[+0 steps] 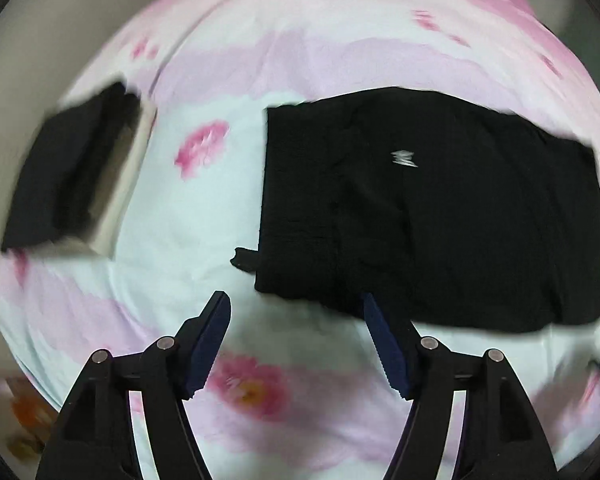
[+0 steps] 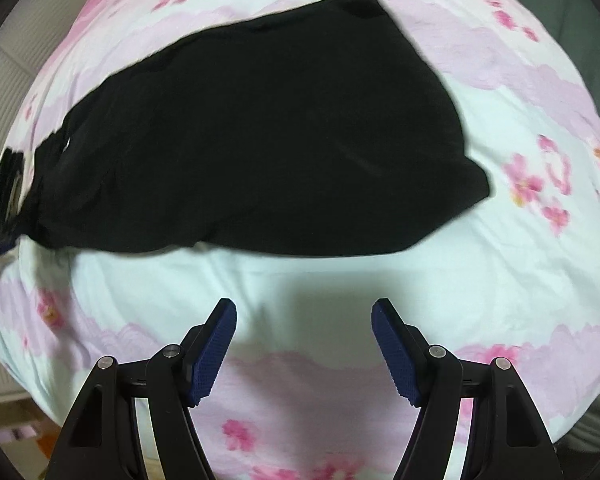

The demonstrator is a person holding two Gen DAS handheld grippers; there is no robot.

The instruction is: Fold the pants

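The black pants point(image 1: 432, 208) lie folded into a thick rectangle on the pink floral bed sheet point(image 1: 204, 208), with a small white logo on top. My left gripper point(image 1: 296, 300) is open and empty, hovering just in front of the pants' near edge. In the right wrist view the same pants point(image 2: 268, 136) spread across the middle of the sheet point(image 2: 320, 280). My right gripper point(image 2: 304, 306) is open and empty, a short way back from the pants' near edge.
A stack of dark folded clothes with a pale layer point(image 1: 72, 176) lies at the left of the bed. A dark object point(image 2: 0, 188) shows at the far left edge of the right wrist view. The bed's edge drops off to the floor at lower left.
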